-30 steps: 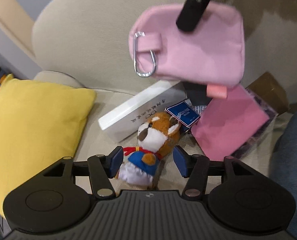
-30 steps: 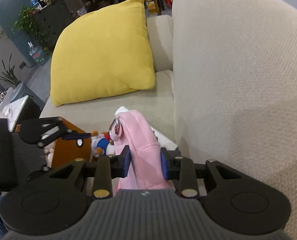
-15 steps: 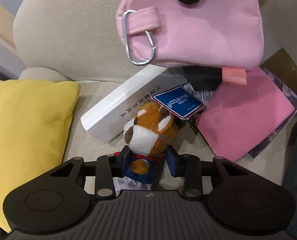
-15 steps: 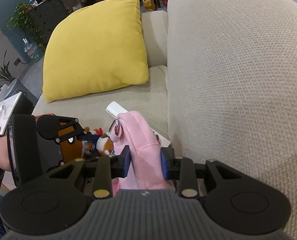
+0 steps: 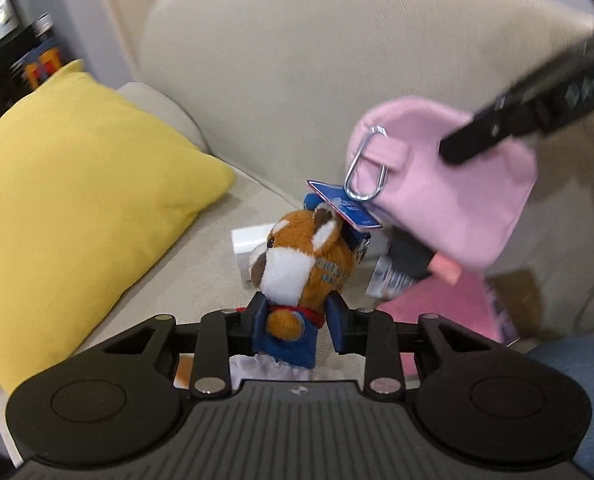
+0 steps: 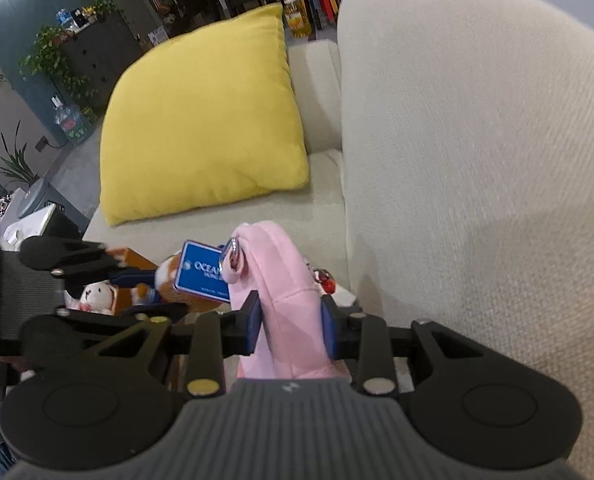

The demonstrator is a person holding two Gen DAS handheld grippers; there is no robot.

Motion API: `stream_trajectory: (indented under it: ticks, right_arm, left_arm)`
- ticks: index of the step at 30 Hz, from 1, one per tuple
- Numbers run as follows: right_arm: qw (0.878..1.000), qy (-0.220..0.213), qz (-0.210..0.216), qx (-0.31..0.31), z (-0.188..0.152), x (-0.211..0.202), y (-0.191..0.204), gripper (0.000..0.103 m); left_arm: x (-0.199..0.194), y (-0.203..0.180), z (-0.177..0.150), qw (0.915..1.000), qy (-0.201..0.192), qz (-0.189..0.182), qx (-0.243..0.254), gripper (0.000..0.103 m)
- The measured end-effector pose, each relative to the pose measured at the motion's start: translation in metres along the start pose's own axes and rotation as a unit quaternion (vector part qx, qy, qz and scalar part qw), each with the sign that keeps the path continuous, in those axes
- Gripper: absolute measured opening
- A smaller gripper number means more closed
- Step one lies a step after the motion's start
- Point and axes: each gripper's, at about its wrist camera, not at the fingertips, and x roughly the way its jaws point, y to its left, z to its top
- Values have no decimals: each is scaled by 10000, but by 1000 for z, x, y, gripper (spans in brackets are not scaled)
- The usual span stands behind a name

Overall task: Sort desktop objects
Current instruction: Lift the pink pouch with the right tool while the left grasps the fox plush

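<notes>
The left gripper (image 5: 297, 322) has its jaws closing on the body of a plush toy (image 5: 297, 272), which sits between the blue pads with its head upright and clear of the sofa seat (image 5: 201, 272). The right gripper (image 6: 291, 326) pinches a pink pouch (image 6: 285, 296) by its lower part, with the pouch mouth and metal clip (image 5: 367, 172) uppermost. The toy's blue tag (image 5: 343, 208) lies just beside the clip and appears to touch the pouch edge. The step in hand is judged to be loading the toy into the pouch. To do it well, hold the pouch steady with its opening facing the toy, and grip the toy firmly enough to stop it from twisting. Lead with the head, and keep the tag and its cord from catching on the clip. Beyond the two tools, a white box (image 5: 249, 244) and a pink packet (image 5: 437, 304) lie on the seat. A yellow cushion (image 5: 77, 208) rests against the far armrest, well apart from the work.
</notes>
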Motion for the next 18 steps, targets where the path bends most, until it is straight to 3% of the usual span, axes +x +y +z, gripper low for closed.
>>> stream_trajectory:
  ticks: [8, 13, 18]
  right_arm:
    - [9985, -410, 337, -117, 6, -33, 39, 32]
    - [9944, -695, 746, -271, 8, -52, 87, 32]
    - [9919, -627, 1030, -408, 0, -38, 143, 32]
  left_arm:
    - [-91, 31, -16, 9917, -602, -138, -1131, 33]
    - [-146, 57, -48, 9777, -917, -110, -1885, 33]
    - [-166, 83, -91, 9582, -1008, 63, -2675, 33]
